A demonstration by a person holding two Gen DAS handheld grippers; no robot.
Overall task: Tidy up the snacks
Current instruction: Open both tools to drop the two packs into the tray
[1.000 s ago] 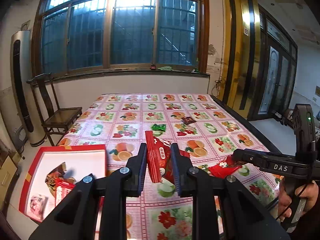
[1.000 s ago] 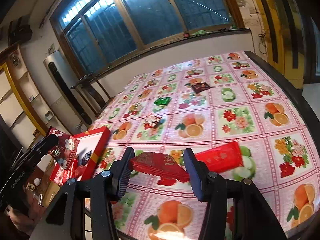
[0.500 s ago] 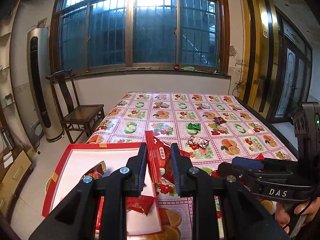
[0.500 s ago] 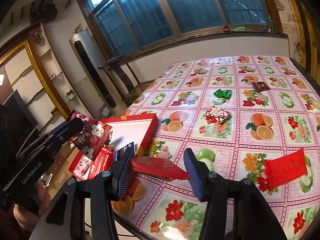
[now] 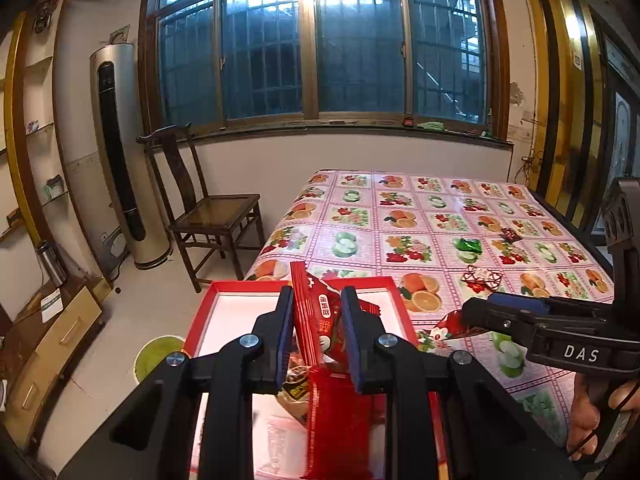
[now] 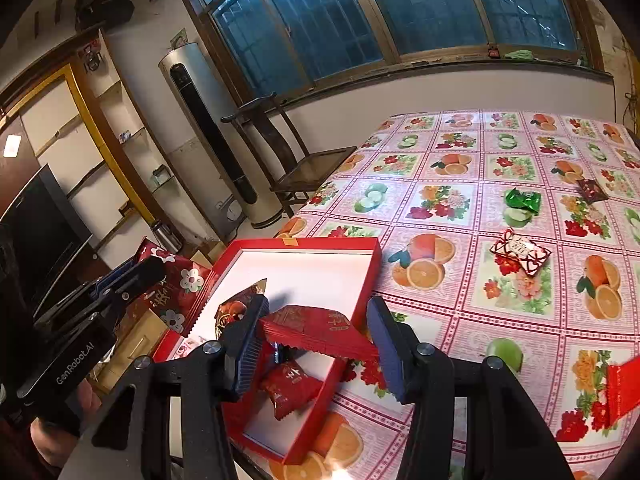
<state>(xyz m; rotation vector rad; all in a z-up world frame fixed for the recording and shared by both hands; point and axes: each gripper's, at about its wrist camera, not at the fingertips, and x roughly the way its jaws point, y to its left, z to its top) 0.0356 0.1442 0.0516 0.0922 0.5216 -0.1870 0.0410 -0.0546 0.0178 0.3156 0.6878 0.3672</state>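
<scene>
Jaws of both grippers are closed on snack packets above a red box. On the left gripper (image 5: 314, 330), the jaws pinch a red flowered packet (image 5: 320, 320) that stands on edge, its top poking up past the pads. On the right gripper (image 6: 316, 334), the jaws stand wider and clamp a flat red packet (image 6: 316, 330) by its two ends, holding it level over the near right corner of the box.

That red box (image 6: 366, 280) is shallow with a white floor and sits at the corner of the table (image 6: 460, 208), partly overhanging the edge. Inside it lie a brown-and-gold packet (image 6: 236, 300) and a small red packet (image 6: 290, 386).

Still out on the fruit-patterned tablecloth are a green packet (image 6: 522, 200), a red-and-white packet (image 6: 520, 254), a dark red packet (image 6: 592, 190) farther back, and a bright red packet (image 6: 624, 390) at the right edge of the right wrist view.

A dark wooden chair (image 5: 208, 208) stands beside the table, under a barred window (image 5: 320, 44).
</scene>
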